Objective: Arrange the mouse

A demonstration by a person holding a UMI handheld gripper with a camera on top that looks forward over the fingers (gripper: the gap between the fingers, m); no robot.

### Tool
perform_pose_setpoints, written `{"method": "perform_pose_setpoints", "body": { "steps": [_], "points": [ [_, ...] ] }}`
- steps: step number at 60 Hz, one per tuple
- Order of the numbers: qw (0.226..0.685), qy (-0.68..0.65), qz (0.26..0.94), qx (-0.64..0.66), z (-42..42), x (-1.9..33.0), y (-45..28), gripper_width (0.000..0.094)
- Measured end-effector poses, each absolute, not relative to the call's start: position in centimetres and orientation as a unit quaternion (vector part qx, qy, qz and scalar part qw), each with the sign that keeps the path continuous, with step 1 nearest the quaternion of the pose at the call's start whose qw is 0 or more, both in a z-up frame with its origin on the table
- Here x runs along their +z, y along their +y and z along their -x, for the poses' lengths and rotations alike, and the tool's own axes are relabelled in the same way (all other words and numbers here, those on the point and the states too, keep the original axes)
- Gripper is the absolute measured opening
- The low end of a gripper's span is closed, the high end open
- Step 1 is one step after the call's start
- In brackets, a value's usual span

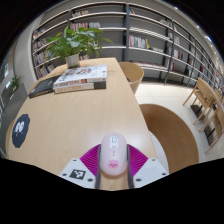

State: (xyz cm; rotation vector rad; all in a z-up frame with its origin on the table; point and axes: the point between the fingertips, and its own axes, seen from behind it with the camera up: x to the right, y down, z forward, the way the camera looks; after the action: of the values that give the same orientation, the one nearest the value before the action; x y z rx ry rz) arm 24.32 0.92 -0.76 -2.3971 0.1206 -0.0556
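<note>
1. Location: the mouse (114, 153) lies between my two fingers, at the near edge of the table (60, 120), with its nose pointing toward the far edge.
2. Gripper state: my gripper (114, 160) is closed to mouse width. Both pink pads (92, 156) sit against the flanks of the mouse, and I see no gap at either side, so I judge it clamped.
3. Handling, weight: I expect the mouse to be light. A moderate squeeze should carry it.
4. Handling, surface: the white shell looks smooth and hard. I judge it stiff but slippery, liable to slide forward out of the pads if tilted nose-down.
5. Grip point: hold at the two side walls, at mid-length where the body is widest. Avoid the buttons and the wheel on top.
6. Pose: I hold the gripper low and almost level, fingers directed along the table toward the books (80, 79) and the potted plant (75, 42) at the far end.
7. A dark round object (20, 130) lies near the left edge, well apart from the mouse.
</note>
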Motion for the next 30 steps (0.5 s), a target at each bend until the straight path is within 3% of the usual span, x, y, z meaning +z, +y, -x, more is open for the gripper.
{"method": "perform_pose_setpoints", "body": {
  "steps": [1, 6, 20, 25, 30],
  "points": [
    [0.357, 0.047, 0.933, -0.021, -24.2, -0.7, 0.9, 0.0367],
    [0.357, 0.056, 0.932, -0.006, -22.7, 1.7, 1.5, 0.0367],
    [0.512, 0.029, 0.858, -0.019, -11.1, 22.8, 9.2, 0.0367],
    [0.551, 0.014, 0.834, -0.001, -3.9, 28.2, 11.1, 0.0366],
    [0.571, -0.001, 0.82, 0.023, 4.1, 29.8, 11.6, 0.0365]
  ]
}}
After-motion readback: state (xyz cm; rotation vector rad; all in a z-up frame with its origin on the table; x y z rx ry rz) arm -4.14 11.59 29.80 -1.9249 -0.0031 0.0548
